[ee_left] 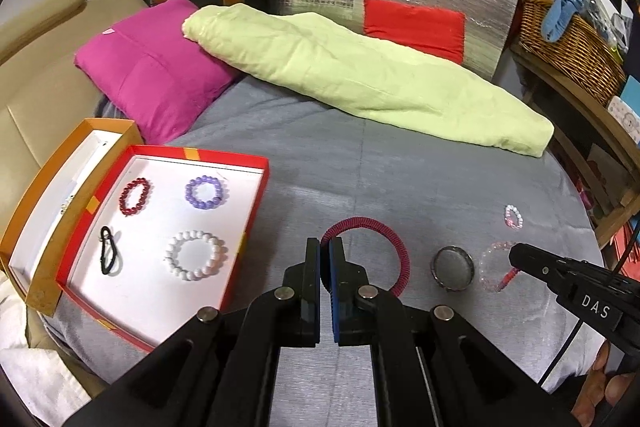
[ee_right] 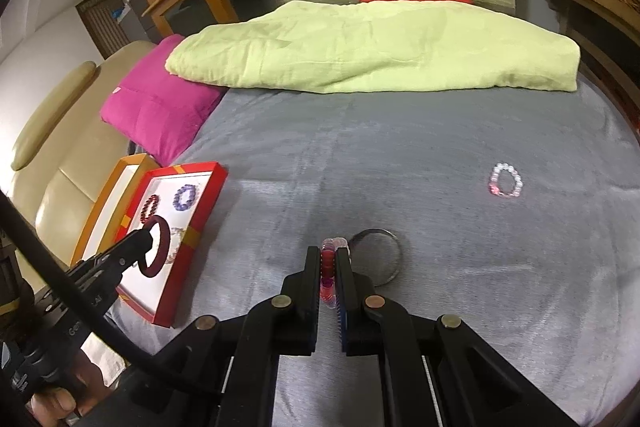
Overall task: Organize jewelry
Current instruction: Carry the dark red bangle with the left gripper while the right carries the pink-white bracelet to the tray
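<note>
The left gripper [ee_left: 325, 255] is pinching a dark red coiled hair tie [ee_left: 394, 251] at its rim, holding the loop above the grey bedcover [ee_left: 320, 163], while the right gripper [ee_right: 329, 267] is clamping a clear pink beaded bracelet [ee_right: 327, 277] edge-on between its pads. Just beyond the right gripper a metal ring [ee_right: 386, 259] is lying flat on the cover, and a small pale pink bead bracelet [ee_right: 506, 181] is sitting well apart to the right. To the left, the red box [ee_left: 256, 203] is holding a dark red bead bracelet [ee_left: 135, 195], a purple one [ee_left: 204, 191], a white one [ee_left: 196, 254] and a black clip [ee_left: 108, 251], beside an orange lid [ee_left: 24, 223].
</note>
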